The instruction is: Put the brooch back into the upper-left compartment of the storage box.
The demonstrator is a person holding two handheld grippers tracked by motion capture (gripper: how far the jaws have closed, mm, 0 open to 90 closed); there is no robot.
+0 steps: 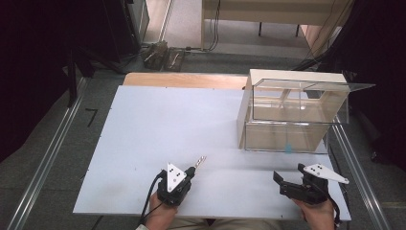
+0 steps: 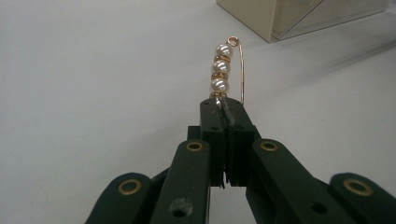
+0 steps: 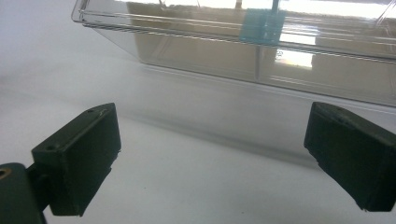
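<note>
A pearl earring (image 2: 221,70) with three white pearls, gold spacers and a thin gold hook wire sticks up out of my left gripper (image 2: 223,108), whose jaws are shut on its lower end. In the high view that left gripper (image 1: 190,171) rests near the table's front edge, and the earring (image 1: 200,160) points away toward the far right. My right gripper (image 1: 282,184) is at the front right, jaws wide open with nothing between them (image 3: 212,158). It faces the front wall of a clear plastic box (image 3: 261,51).
The clear box (image 1: 292,112), lid raised, stands at the table's right against a pale wooden case (image 1: 258,79). A small blue tab (image 1: 288,148) marks its front wall. The white table top (image 1: 167,124) stretches to the left. Metal rails run along both table sides.
</note>
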